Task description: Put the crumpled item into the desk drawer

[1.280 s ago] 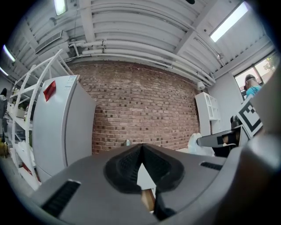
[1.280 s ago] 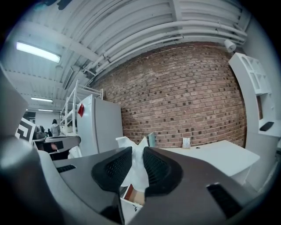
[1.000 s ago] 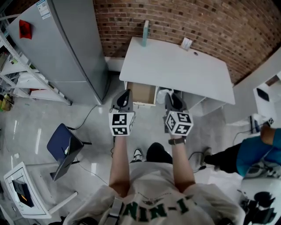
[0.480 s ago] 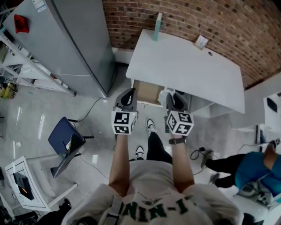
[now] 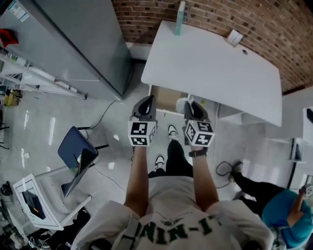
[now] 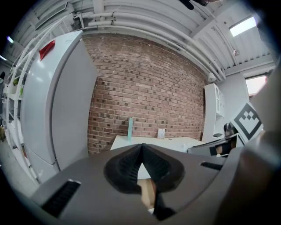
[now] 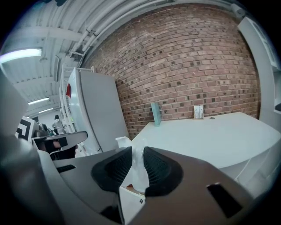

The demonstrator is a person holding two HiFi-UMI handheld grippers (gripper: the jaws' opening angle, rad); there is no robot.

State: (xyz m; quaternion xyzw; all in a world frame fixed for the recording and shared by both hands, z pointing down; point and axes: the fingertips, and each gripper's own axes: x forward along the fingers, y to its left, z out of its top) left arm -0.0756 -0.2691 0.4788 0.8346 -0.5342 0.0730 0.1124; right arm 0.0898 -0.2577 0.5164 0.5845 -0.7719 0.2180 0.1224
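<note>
The right gripper (image 7: 137,154) pinches the crumpled white item (image 7: 137,172) between narrowly set jaws, with a tuft poking out above them, right by the open drawer (image 5: 165,99) under the desk (image 5: 210,68). The left gripper (image 6: 141,151) is closed, tips meeting (nothing in it).

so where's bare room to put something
The desk is bare forward of the teal bottle and card at its back edge. The open drawer shows bare wood. Its front is crowded: left gripper, right gripper holding the crumpled item.

grey fridge (image 5: 73,44) beside brick wall (image 5: 274,24); blue chair (image 5: 73,149) on floor (image 5: 44,127) nearby.
</note>
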